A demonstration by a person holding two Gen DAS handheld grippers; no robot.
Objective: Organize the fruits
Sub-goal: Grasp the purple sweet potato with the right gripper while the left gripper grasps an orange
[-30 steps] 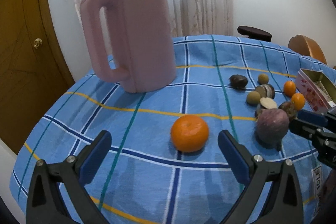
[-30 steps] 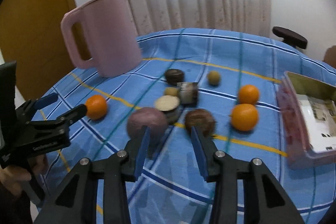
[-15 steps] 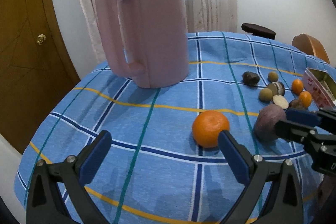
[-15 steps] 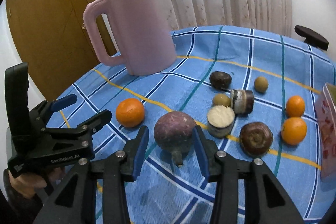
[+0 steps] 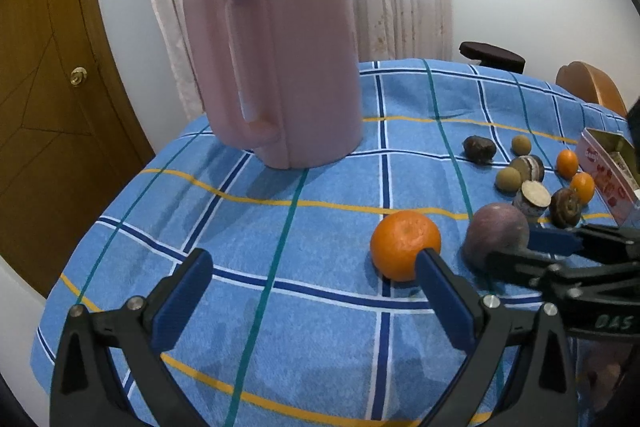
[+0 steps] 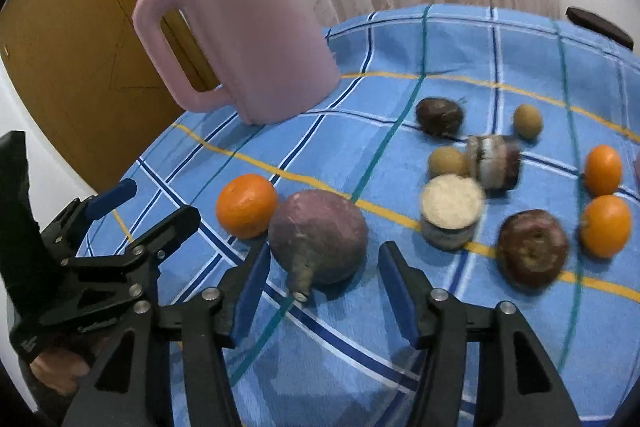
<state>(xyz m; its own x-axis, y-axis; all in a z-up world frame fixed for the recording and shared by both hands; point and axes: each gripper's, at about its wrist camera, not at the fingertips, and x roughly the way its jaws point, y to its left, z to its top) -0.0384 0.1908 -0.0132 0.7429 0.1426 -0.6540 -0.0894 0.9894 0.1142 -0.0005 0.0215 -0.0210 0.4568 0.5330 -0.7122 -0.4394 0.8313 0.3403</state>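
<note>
**Purple fruit sits beside the orange**

The right gripper (image 6: 322, 263) is opening its jaws. The big purple fruit (image 6: 318, 237) lies on the blue checked cloth (image 6: 360, 339) between the blue pads, which no longer press on it. It rests just beside a large orange (image 6: 247, 205). The left gripper (image 5: 310, 285) hangs wide open and holds nothing; the orange sits behind its right pad. A pink jug (image 5: 276, 63) stands farther back. More small fruits (image 6: 532, 253) lie to the right.
</note>
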